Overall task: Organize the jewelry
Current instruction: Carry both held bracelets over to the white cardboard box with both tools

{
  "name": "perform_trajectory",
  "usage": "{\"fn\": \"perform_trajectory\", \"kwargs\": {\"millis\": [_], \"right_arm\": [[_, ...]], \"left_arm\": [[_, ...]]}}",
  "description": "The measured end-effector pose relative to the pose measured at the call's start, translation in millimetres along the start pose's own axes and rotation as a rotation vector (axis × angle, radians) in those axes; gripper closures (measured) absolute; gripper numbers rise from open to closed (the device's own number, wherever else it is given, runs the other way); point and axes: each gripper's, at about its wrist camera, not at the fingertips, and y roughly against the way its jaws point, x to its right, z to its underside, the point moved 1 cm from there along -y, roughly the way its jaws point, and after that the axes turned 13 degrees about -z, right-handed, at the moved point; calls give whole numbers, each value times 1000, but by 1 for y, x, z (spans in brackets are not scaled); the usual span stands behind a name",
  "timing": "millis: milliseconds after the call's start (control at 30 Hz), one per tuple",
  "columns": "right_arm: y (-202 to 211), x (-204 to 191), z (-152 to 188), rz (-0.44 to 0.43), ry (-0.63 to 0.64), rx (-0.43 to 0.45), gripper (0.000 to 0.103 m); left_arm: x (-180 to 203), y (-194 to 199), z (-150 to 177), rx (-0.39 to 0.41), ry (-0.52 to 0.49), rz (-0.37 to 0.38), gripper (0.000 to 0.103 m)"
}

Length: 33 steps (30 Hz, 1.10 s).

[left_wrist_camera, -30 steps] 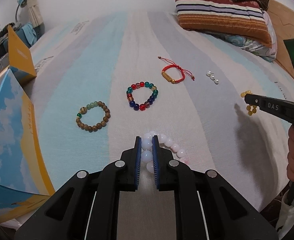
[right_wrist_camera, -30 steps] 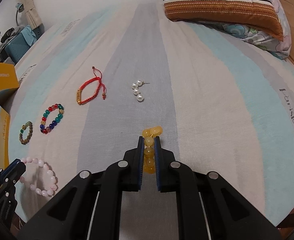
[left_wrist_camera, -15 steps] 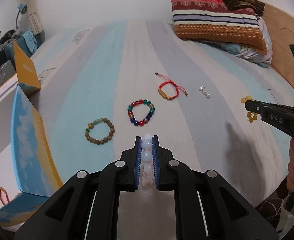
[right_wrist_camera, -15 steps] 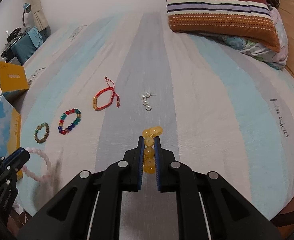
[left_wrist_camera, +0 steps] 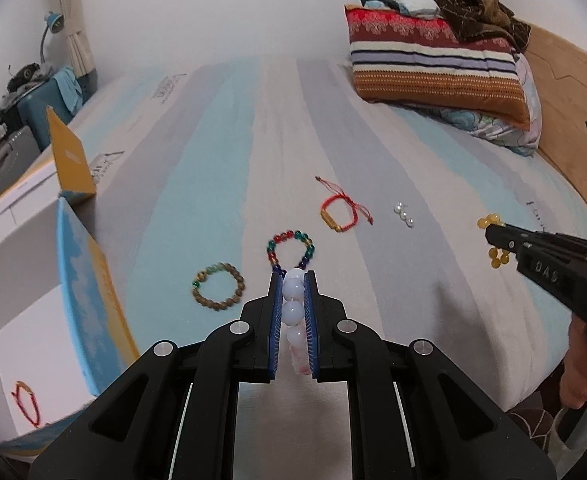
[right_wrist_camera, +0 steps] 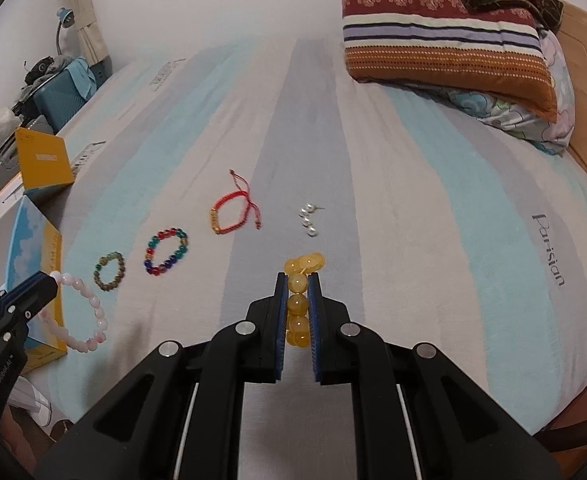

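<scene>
My left gripper (left_wrist_camera: pixel 293 280) is shut on a pale pink bead bracelet (left_wrist_camera: pixel 292 312) and holds it above the bed; the bracelet hangs from it in the right wrist view (right_wrist_camera: pixel 85 320). My right gripper (right_wrist_camera: pixel 297 280) is shut on a yellow bead bracelet (right_wrist_camera: pixel 298 304), also lifted; it shows at the right in the left wrist view (left_wrist_camera: pixel 493 240). On the striped bedsheet (right_wrist_camera: pixel 413 200) lie a brown-green bead bracelet (left_wrist_camera: pixel 218 286), a multicolour bead bracelet (left_wrist_camera: pixel 291 248), a red cord bracelet (left_wrist_camera: pixel 339 210) and pearl earrings (left_wrist_camera: pixel 403 214).
An open box with blue-and-yellow flaps (left_wrist_camera: pixel 81 288) stands at the bed's left edge; a red cord bracelet (left_wrist_camera: pixel 25 404) lies inside it. A striped pillow (left_wrist_camera: pixel 433 68) and clothes sit at the far right. Clutter and a lamp (left_wrist_camera: pixel 53 20) stand at far left.
Both grippers have risen away from the bed with their bracelets. The pink bracelet left the sheet and now hangs from the left gripper, close to the box.
</scene>
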Motion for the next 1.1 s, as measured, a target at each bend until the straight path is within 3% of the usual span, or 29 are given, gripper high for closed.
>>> {"fn": "perform_trajectory", "kwargs": {"millis": [600,1100], "right_arm": [[2,-101,-19,-89,101,-14,94],[-9,-215,-18,-252,215,-31,94]], "left_arm": [[-85,42,-20,36,82,-118,93],[-197,57,11,6,207,-251,93]]}}
